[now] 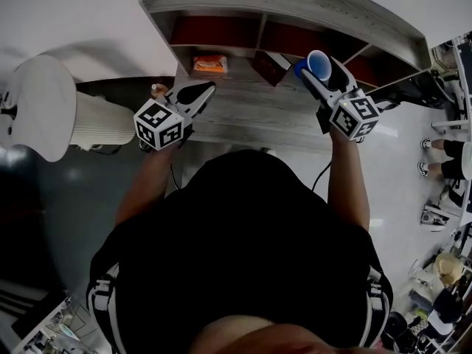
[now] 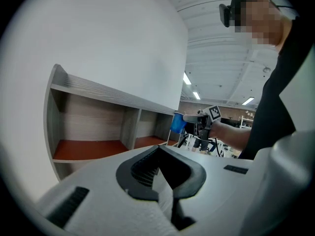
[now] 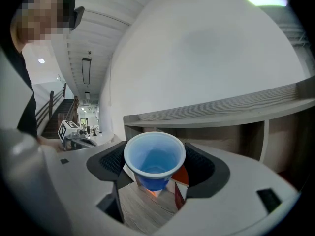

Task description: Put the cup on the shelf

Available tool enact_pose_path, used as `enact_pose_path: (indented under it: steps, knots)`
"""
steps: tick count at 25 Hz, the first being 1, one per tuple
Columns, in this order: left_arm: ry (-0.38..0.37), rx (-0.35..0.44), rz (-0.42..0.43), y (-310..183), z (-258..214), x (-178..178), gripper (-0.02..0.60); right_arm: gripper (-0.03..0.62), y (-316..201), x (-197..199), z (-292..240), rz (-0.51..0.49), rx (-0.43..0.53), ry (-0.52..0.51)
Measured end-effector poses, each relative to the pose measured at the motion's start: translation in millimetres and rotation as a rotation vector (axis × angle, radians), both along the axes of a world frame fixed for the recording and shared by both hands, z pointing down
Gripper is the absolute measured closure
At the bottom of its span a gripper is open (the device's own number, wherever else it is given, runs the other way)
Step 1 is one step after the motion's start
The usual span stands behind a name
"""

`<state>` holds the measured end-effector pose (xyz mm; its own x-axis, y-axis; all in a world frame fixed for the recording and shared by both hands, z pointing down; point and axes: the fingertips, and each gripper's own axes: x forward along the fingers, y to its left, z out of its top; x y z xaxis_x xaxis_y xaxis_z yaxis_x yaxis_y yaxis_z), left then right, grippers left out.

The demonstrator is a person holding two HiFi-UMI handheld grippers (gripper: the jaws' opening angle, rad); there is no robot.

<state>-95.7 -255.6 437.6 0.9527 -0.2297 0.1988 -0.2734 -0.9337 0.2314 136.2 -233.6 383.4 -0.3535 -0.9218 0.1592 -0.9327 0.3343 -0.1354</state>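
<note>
- Up at the far side, the grey wood shelf point(image 1: 295, 6) dominates. It has a long curved top board, and dividers split it into open compartments with red-brown floors. The left gripper view shows it from the side point(image 2: 98, 90).
- Just below and nearer runs the grey wood-grain worktop point(image 1: 251, 105), reaching from the foot of the shelf towards the person.
- Off to the left, well apart from the action, stands a white chair point(image 1: 40, 105).
- On the right, the right gripper point(image 1: 316, 71) is raised in front of the shelf, and it's clamped on the cup. Its own view shows both black pads pressed against the cup's sides point(image 3: 154, 162).
- Over on the left, the left gripper point(image 1: 203, 91) hovers above the worktop's left part. Its jaws are pinched together to a point with nothing between them, and its own view confirms it point(image 2: 157, 154).
- A dark red box point(image 1: 269, 66) sits on the far part of the worktop, just left of the cup.
- An orange packet point(image 1: 210, 63) lies further left, close to the foot of the shelf.
- And the blue cup point(image 1: 318, 65) is in the air in the right gripper's grasp, resting on no surface. It is in front of the shelf's right-hand compartments, its open mouth facing back towards the gripper's camera point(image 3: 154, 156).
</note>
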Motion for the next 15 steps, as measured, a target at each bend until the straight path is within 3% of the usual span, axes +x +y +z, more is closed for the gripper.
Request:
enact_pose_path:
  steps: [15]
  knots:
    - [-0.019,-0.004,-0.104,12.2,-2.9,17.7,0.565,0.227,-27.0,28.0,14.5,-0.091,-0.013,0.012]
